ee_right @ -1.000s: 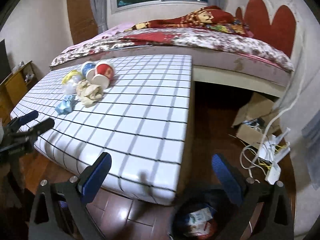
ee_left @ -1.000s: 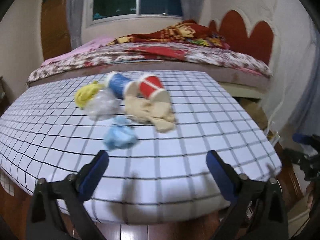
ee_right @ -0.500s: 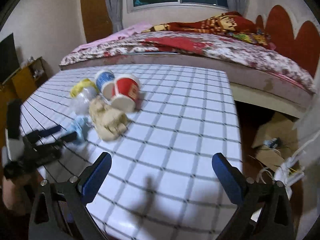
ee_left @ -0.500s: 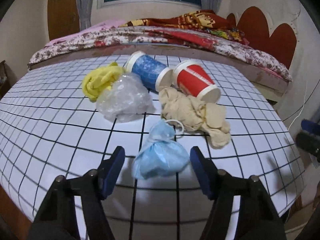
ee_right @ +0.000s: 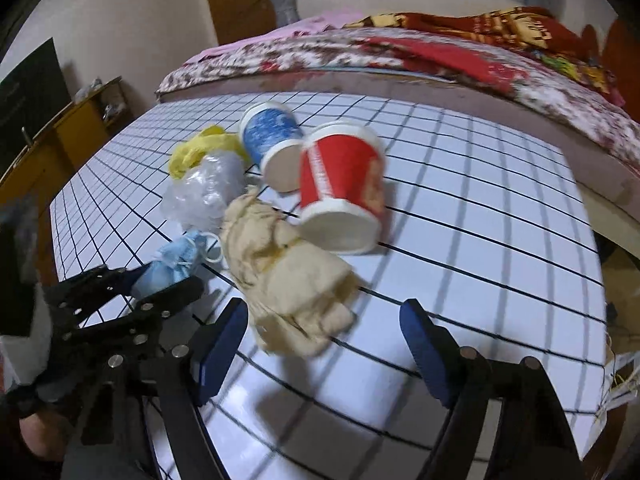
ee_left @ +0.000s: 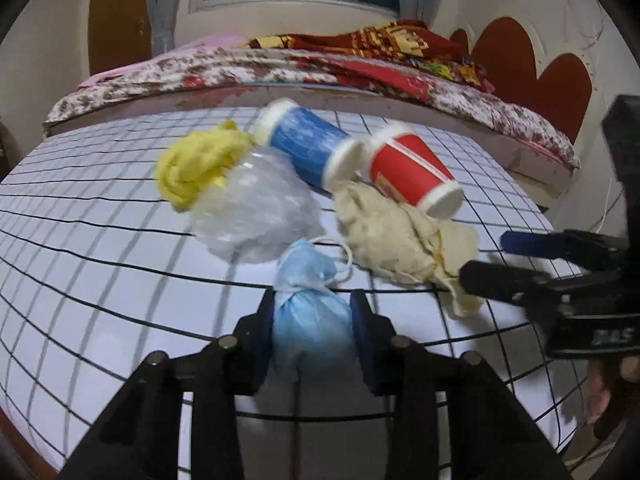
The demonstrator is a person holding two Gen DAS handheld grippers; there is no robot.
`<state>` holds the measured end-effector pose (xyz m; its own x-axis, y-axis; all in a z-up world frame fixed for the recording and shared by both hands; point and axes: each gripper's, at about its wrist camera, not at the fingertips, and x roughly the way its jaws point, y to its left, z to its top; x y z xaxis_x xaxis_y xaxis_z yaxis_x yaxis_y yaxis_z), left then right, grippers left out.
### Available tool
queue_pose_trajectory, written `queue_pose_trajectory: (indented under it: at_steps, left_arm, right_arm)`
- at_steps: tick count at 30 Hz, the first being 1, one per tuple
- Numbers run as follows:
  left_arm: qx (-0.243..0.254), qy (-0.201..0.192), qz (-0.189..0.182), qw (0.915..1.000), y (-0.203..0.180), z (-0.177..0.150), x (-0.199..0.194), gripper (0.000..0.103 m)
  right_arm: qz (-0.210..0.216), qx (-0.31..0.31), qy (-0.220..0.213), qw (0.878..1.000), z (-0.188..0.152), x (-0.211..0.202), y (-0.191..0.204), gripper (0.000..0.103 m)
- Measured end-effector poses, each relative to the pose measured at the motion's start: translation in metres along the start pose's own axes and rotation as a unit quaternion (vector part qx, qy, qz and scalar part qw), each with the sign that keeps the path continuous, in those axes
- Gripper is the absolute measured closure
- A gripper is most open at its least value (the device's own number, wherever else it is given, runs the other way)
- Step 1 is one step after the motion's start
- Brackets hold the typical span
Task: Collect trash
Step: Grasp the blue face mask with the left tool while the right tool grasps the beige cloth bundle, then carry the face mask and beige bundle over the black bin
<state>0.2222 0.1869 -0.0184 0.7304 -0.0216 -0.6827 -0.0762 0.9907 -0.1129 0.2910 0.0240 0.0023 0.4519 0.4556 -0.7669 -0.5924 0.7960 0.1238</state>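
A pile of trash lies on the white gridded table (ee_left: 100, 264): a balled light-blue face mask (ee_left: 312, 312), a beige crumpled cloth (ee_left: 392, 236), a clear plastic wad (ee_left: 252, 208), a yellow rag (ee_left: 196, 160), a blue cup (ee_left: 308, 148) and a red cup (ee_left: 408, 172), both cups on their sides. My left gripper (ee_left: 313, 320) is shut on the mask. My right gripper (ee_right: 324, 332) is open, its fingers on either side of the near end of the beige cloth (ee_right: 288, 268). The mask in my left gripper (ee_right: 160, 276) shows at left in the right wrist view.
A bed (ee_left: 320, 68) with a floral and red cover runs behind the table. A wooden cabinet (ee_right: 60, 132) stands at far left. The table's right edge (ee_right: 600, 300) drops to the floor, where a white power strip (ee_right: 620, 376) lies.
My left gripper moved forward and closed on the blue mask. My right gripper moved in toward the pile until its open fingers flank the beige cloth.
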Motion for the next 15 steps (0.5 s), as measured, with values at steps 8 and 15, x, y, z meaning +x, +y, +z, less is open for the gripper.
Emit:
queue_pose_trajectory:
  at_steps: [8,15]
  left_arm:
    - [-0.018,-0.003,0.004,0.9998,0.017,0.002,-0.004,0.065]
    - [-0.010,-0.010,-0.007,0.9999,0.006,-0.006,-0.018,0.067]
  right_arm:
    - [0.002,-0.014,0.024,1.000,0.009,0.032,0.017,0.058]
    - [-0.002,-0.035,-0.006,0.999,-0.014,-0.003,0.026,0.072]
